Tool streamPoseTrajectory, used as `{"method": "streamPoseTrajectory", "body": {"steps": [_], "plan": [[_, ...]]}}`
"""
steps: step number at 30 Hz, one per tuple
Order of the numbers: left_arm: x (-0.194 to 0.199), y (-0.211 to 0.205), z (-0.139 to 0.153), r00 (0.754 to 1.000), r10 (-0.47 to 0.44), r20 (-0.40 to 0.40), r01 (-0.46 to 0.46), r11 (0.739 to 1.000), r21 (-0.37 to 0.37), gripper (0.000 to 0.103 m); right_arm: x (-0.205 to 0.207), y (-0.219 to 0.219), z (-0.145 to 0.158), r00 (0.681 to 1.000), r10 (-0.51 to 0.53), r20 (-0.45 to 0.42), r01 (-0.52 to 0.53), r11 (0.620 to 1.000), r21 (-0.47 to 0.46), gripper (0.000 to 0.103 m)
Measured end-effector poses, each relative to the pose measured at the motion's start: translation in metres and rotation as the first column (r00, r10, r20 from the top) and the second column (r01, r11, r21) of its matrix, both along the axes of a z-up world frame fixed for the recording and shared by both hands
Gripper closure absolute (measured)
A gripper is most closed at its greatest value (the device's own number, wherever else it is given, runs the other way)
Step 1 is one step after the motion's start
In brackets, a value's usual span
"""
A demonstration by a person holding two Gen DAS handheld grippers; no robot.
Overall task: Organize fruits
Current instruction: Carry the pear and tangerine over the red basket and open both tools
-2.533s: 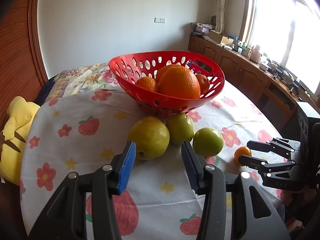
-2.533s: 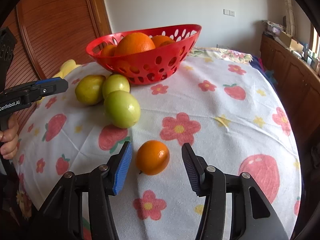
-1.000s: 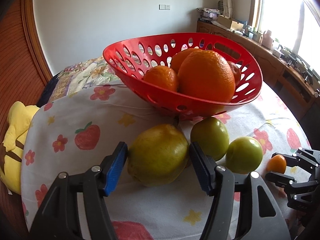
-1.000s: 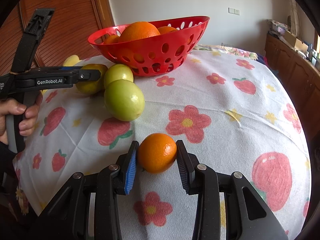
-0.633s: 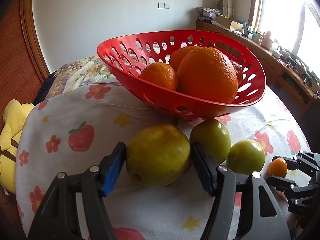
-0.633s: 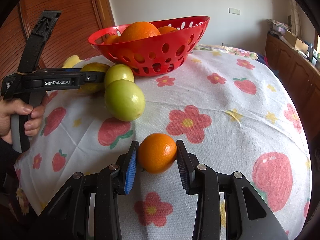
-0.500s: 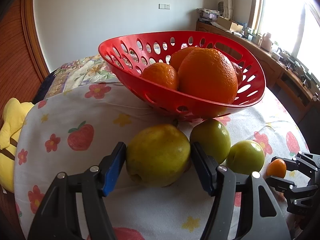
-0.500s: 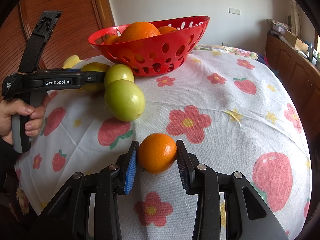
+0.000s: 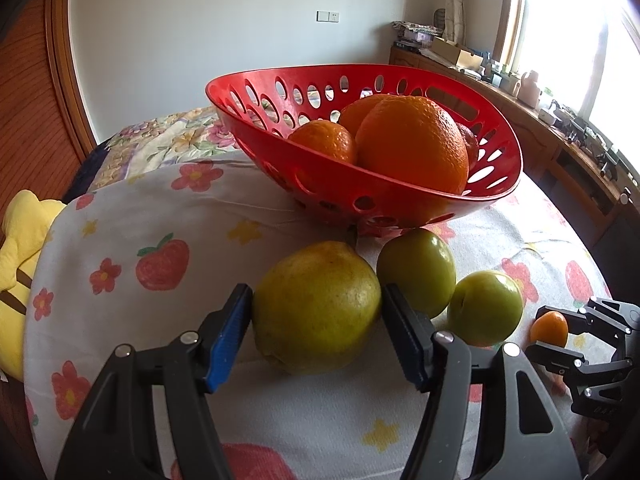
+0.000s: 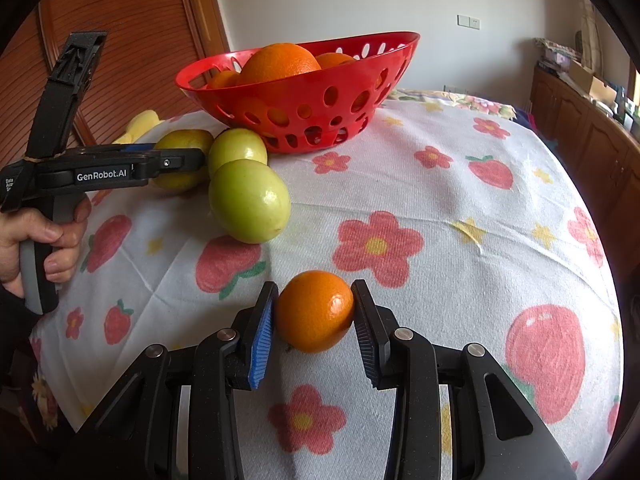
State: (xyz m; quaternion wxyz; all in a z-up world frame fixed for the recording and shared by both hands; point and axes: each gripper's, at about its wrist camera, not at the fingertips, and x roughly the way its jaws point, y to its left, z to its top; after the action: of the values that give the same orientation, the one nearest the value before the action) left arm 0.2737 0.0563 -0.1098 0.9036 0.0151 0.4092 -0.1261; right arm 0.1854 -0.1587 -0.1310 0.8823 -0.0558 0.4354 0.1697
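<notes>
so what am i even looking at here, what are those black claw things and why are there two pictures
The claws are hand-held grippers, one in each of a person's hands; there is no robot arm. Each carries a camera looking along its fingers, hence two pictures.

In the left gripper's view, the left gripper is closed on a yellow-green pear resting on the flowered tablecloth. Beside it lie two green apples, with a red basket of oranges behind.

In the right gripper's view, the right gripper pinches a small orange, apparently on the cloth. The person's left hand shows at that picture's left edge.
</notes>
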Motion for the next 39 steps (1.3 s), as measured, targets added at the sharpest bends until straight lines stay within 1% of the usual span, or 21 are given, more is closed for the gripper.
{"method": "streamPoseTrajectory", "body": {"steps": [4,11,17,21,24,27,30,33,35,36,39], "plan": [[-0.006,0.000,0.001,1.000,-0.002,0.004,0.002,1.000,0.004,0.039,0.000,0.000,0.000,1.000,-0.001,-0.001,0.001,1.000,-0.001,0.066],[-0.025,0.015,0.013,1.000,0.022,0.018,-0.022,0.999,-0.038,0.039,0.002,0.000,0.000,1.000,-0.003,-0.002,0.003,1.000,0.003,0.067],[-0.041,0.023,0.032,0.998,0.033,0.054,-0.029,0.998,-0.059,0.039,0.000,0.001,0.002,1.000,0.002,0.008,-0.002,1.000,-0.010,0.067],[-0.048,0.025,0.049,0.995,0.031,0.092,-0.025,0.997,-0.070,0.039,-0.003,-0.001,0.010,0.999,0.011,0.030,-0.011,1.000,-0.027,0.067],[-0.051,0.026,0.063,0.992,0.031,0.125,-0.020,0.996,-0.082,0.039,-0.001,-0.006,0.023,0.998,0.007,0.057,-0.006,1.000,-0.027,0.067],[-0.049,0.025,0.078,0.985,0.035,0.171,-0.020,0.996,-0.086,0.039,0.006,-0.010,0.042,0.996,0.015,0.090,-0.012,1.000,-0.026,0.067],[-0.041,0.024,0.089,0.980,0.026,0.197,-0.009,0.996,-0.088,0.039,0.015,-0.013,0.064,0.991,0.029,0.133,-0.025,0.999,-0.029,0.067],[-0.032,0.021,0.097,0.976,0.017,0.218,0.000,0.997,-0.078,0.039,0.028,-0.012,0.085,0.983,0.051,0.177,-0.046,0.998,-0.036,0.067],[-0.024,0.020,0.101,0.974,0.013,0.228,0.003,0.997,-0.073,0.039,0.039,-0.009,0.097,0.976,0.067,0.209,-0.055,0.996,-0.063,0.067],[-0.019,0.019,0.102,0.973,0.010,0.232,0.006,0.997,-0.071,0.039,0.044,-0.007,0.102,0.972,0.073,0.222,-0.057,0.995,-0.078,0.067],[-0.004,0.015,0.105,0.971,0.003,0.240,0.012,0.998,-0.064,0.039,0.060,-0.004,0.112,0.966,0.088,0.242,-0.070,0.994,-0.082,0.067]]}}
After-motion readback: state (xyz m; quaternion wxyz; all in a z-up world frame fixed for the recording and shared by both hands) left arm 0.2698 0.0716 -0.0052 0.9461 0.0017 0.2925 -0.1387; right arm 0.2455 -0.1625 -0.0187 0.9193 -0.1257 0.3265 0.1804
